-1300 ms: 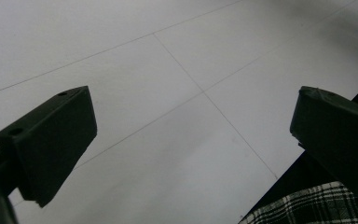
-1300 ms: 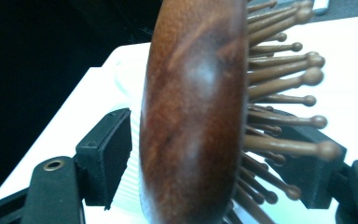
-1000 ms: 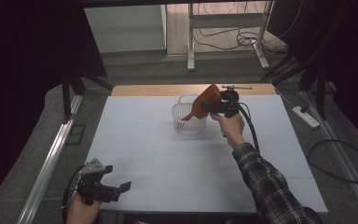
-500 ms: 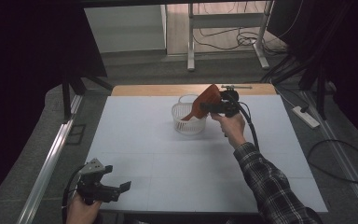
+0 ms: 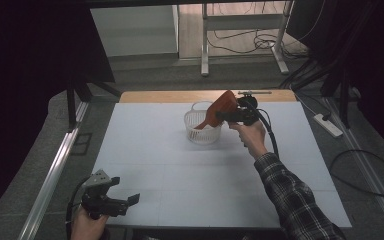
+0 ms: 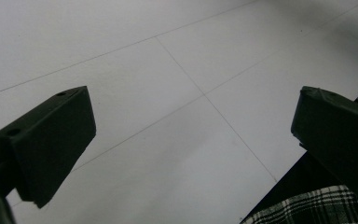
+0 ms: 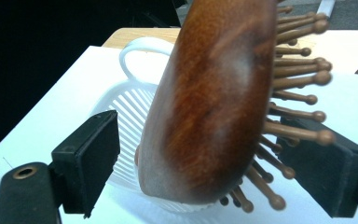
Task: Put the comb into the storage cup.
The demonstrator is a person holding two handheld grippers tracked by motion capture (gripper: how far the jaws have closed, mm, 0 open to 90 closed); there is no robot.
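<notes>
Opening jaws of the right gripper [image 7: 223, 163] have just released the stiff, light wooden hairbrush [image 7: 214, 102] over the far basket [image 5: 202, 127]; regrasp by its handle. The left gripper [image 6: 191, 140] gapes wide.

Dim room, evenly lit white counter [image 5: 180, 165]

Dark surroundings swallow the high view's edges; no glare on the counter. In the right gripper view the wooden hairbrush [image 7: 214, 93] is close, soft and blurred.

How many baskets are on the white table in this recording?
1. A small white slatted plastic basket stands toward the table's far middle, with the brown wooden hairbrush over its rim. None seems hidden.
</notes>
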